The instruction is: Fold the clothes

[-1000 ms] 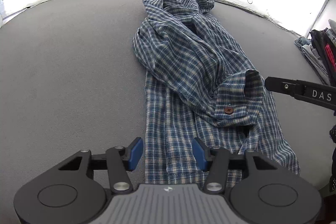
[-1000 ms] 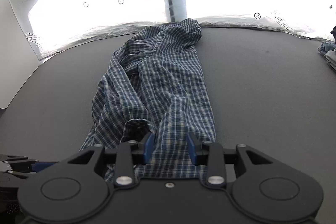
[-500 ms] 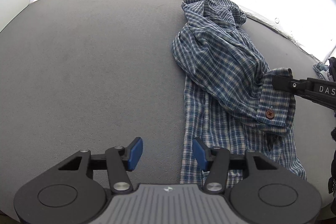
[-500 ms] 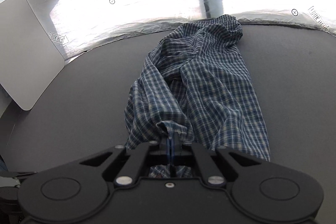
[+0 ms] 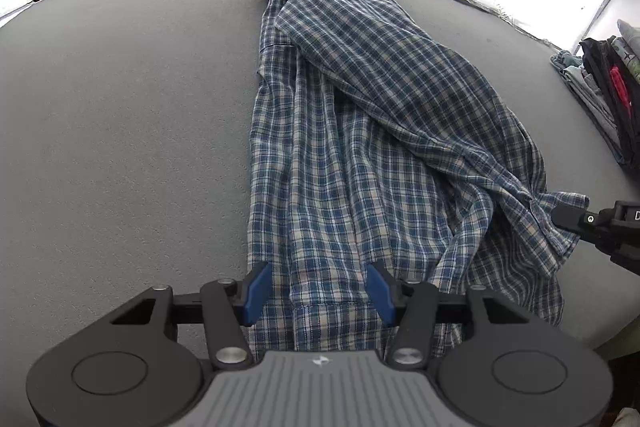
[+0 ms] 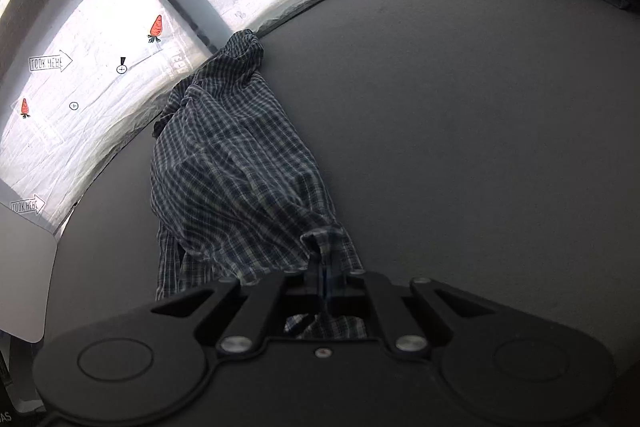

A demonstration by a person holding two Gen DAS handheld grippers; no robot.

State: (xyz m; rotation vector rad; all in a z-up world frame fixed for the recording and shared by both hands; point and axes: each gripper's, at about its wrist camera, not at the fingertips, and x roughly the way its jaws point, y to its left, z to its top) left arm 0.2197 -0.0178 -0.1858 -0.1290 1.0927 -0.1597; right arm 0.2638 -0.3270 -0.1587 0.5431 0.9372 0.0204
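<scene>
Right wrist: jaws pinch crumpled plaid shirt cuff.

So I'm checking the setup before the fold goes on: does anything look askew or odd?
Only the plaid shirt: it lies bunched in a long rumpled strip on the grey table, far end crumpled, one part pinched in the shut right gripper. The left gripper is open over the near hem. No damage shows.

Blue-and-white plaid shirt, rumpled, stretched lengthwise from the bench's far edge to its near edge. Collar end bunched at far edge. Lower hem flat at near edge. One cuff drawn out sideways toward the right edge.
</scene>
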